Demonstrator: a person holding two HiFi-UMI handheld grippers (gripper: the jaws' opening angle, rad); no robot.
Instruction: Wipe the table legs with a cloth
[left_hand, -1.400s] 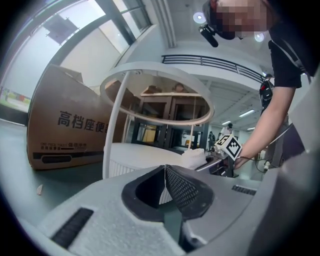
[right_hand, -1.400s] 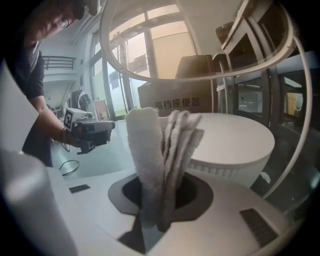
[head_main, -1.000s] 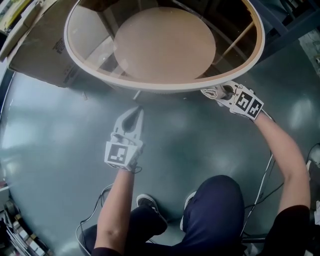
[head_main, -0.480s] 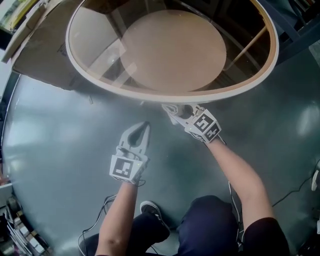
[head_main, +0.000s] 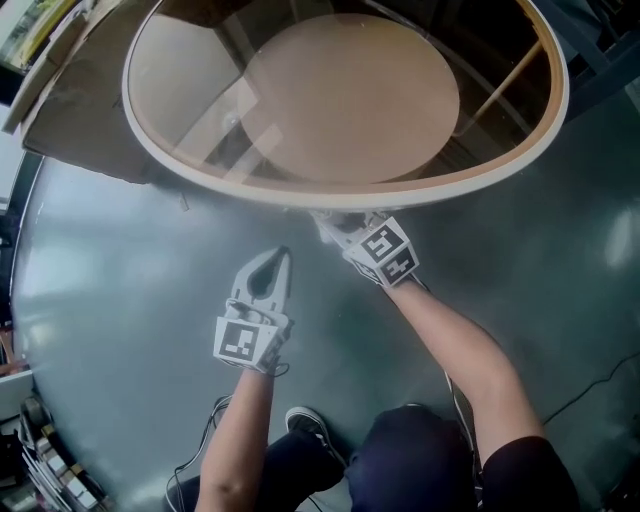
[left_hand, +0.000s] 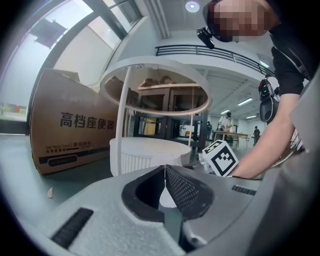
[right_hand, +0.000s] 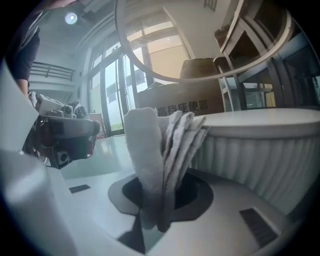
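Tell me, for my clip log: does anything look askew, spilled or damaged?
Nothing stands out. The round glass-topped table with pale rim looks intact, the brown cardboard box stands upright beside it, and the folded grey cloth sits clamped in the right gripper.

**Colours and patterns around the round table**

The round glass-topped table (head_main: 440, 189) has a cream rim. Its ribbed round base (left_hand: 150, 155) is white with fine vertical stripes. The glossy floor (head_main: 120, 300) is dark grey-green. At the left of the left gripper view, the cardboard box (left_hand: 65, 132) is brown with dark print. The pale grey folded cloth (right_hand: 145, 150) looks fuzzy. The left gripper (head_main: 285, 252) and the right gripper (head_main: 328, 226) are light grey, with black inner pads and black-and-white square markers. The person's trousers (head_main: 420, 460) are dark navy.
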